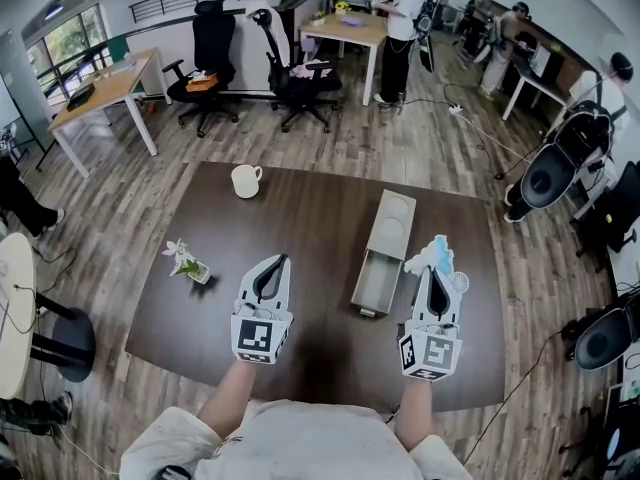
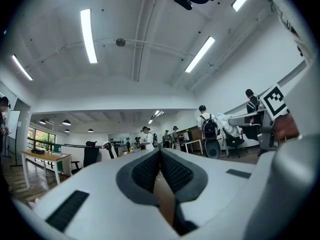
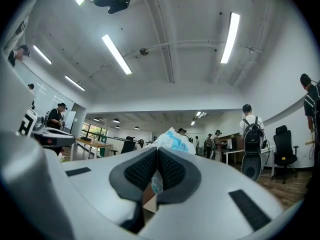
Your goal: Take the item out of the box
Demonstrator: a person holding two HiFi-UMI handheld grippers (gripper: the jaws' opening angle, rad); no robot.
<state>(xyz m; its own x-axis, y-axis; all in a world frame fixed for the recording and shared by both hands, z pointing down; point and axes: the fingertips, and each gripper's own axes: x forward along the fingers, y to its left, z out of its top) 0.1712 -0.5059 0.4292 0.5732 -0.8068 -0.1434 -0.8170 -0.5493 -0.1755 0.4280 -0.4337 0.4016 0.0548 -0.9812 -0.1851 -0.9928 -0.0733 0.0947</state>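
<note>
A grey sliding box lies on the dark table with its drawer pulled out toward me. The drawer looks empty. To the box's right, above the table, my right gripper is shut on a white and blue packet. In the right gripper view the packet sticks up past the closed pads, and that gripper tilts up toward the ceiling. My left gripper hovers left of the box. Seen in the left gripper view, it is shut with nothing between its pads.
A white mug stands near the table's far edge. A small glass with a flower sprig sits at the left. Office chairs, desks and standing people fill the room beyond the table.
</note>
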